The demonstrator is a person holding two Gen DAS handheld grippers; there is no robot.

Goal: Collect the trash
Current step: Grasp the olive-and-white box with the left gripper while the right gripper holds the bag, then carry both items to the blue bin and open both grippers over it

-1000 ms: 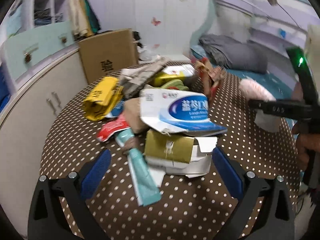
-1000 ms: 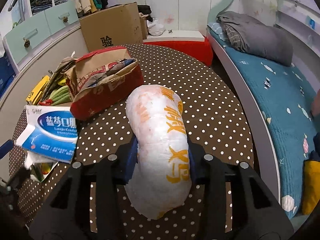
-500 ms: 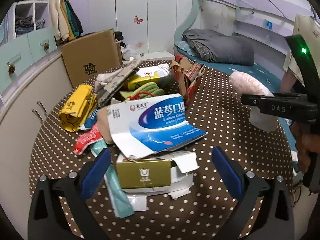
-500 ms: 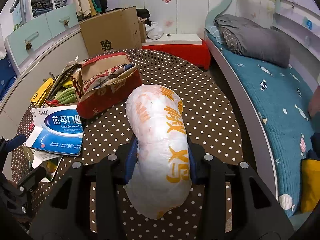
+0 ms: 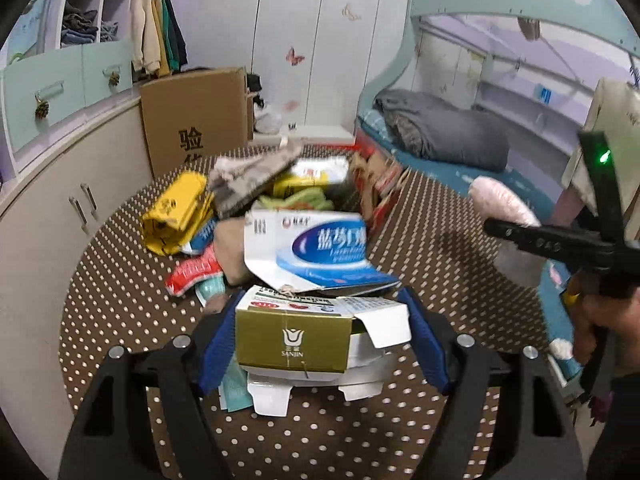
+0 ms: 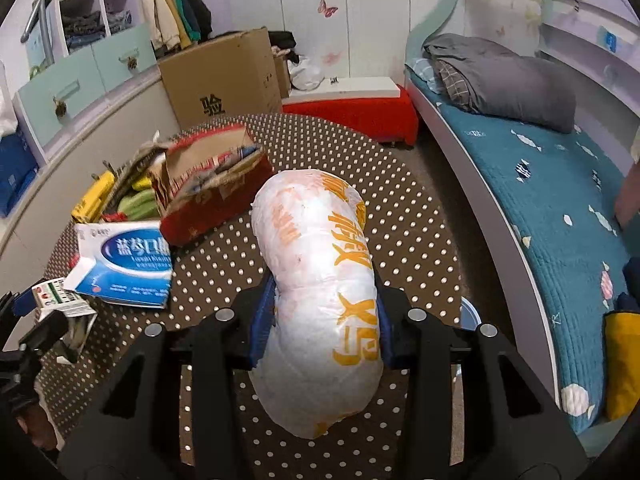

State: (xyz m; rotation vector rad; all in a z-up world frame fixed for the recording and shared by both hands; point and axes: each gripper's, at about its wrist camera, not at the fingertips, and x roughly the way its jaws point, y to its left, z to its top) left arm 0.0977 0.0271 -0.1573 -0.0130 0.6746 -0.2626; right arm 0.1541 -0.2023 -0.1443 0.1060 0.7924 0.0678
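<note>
A heap of trash lies on a round brown polka-dot table [image 5: 120,280]. My left gripper [image 5: 320,336] is shut on a torn gold and white carton [image 5: 296,340] at the near edge of the heap. A blue and white medicine box [image 5: 316,248] lies just beyond it, also in the right wrist view [image 6: 128,264]. My right gripper [image 6: 324,312] is shut on a stuffed white plastic bag with orange print [image 6: 324,280], held above the table's right side; the bag shows in the left wrist view [image 5: 500,208].
A red and brown open carton [image 6: 216,184] full of scraps stands mid-table. A yellow packet [image 5: 176,212], a red wrapper [image 5: 192,276] and green items lie in the heap. A big cardboard box [image 5: 196,120] stands behind the table, cabinets at left, a bed [image 6: 560,208] at right.
My left gripper has closed from wide open onto the gold and white carton. My right gripper keeps its hold on the white bag and has barely moved.
</note>
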